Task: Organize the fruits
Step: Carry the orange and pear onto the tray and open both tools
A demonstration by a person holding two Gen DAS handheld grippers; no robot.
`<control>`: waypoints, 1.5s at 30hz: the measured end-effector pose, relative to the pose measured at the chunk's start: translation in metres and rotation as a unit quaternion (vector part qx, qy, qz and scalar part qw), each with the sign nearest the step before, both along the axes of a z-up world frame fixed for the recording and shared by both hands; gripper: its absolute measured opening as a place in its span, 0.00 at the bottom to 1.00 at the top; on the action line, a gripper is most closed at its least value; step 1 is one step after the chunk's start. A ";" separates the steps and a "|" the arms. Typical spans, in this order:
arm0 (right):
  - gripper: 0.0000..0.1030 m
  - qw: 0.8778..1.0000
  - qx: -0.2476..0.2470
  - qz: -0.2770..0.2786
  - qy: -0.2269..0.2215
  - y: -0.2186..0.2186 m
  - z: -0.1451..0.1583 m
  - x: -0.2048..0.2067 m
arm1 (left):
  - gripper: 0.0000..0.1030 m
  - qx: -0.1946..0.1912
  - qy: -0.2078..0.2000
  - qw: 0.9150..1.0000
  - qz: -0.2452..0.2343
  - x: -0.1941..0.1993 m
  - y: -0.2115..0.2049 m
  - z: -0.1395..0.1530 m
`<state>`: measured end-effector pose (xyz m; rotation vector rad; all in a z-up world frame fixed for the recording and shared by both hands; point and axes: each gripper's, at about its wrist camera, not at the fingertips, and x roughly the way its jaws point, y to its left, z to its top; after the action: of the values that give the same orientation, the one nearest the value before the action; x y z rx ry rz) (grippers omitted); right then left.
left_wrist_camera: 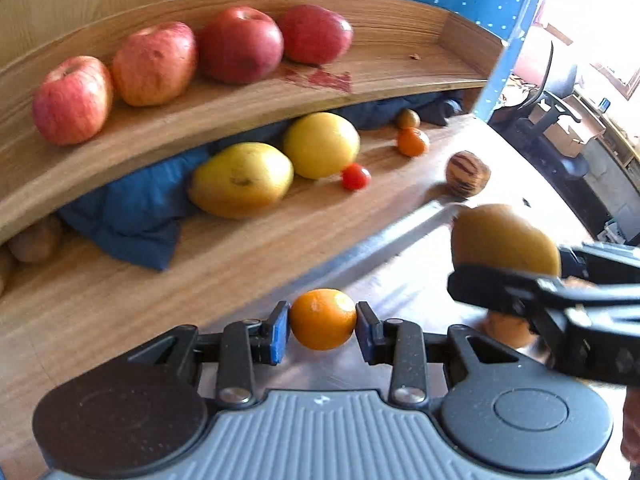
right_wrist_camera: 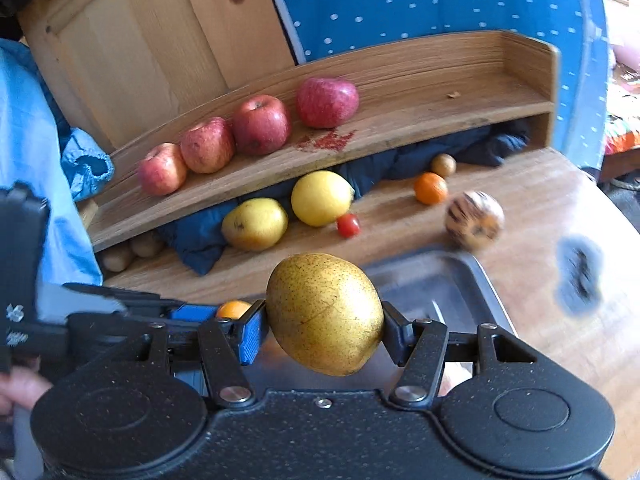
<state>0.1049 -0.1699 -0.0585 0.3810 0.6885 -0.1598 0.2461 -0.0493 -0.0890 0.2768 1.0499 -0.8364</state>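
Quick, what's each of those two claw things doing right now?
Left gripper: closed on a small orange.
Right gripper: closed on a speckled yellow-brown pear.

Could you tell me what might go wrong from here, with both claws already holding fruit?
1. The right claw pinches the large pear only at its sides; such a round fruit might slip out.
2. The left claw with its orange sits close beside the right claw, so they may knock together.
3. The cherry tomato and striped fruit lie loose on the table and could roll if bumped.
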 end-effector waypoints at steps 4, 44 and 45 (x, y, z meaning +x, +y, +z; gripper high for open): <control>0.59 1.000 0.007 -0.005 0.005 0.000 0.001 -0.031 | 0.37 0.005 -0.002 1.000 -0.012 -0.020 -0.006 -0.001; 0.76 0.994 -0.089 0.050 0.044 0.019 -0.029 -0.088 | 0.72 0.030 -0.002 0.996 0.085 -0.101 0.011 0.011; 0.80 0.994 -0.091 0.051 0.041 0.020 -0.027 -0.094 | 0.74 0.032 -0.004 0.996 0.088 -0.104 0.015 0.013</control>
<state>0.0107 -0.1502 -0.0852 0.1654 0.7659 -0.1397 0.1417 -0.0342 -0.0762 0.2376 1.0775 -0.6444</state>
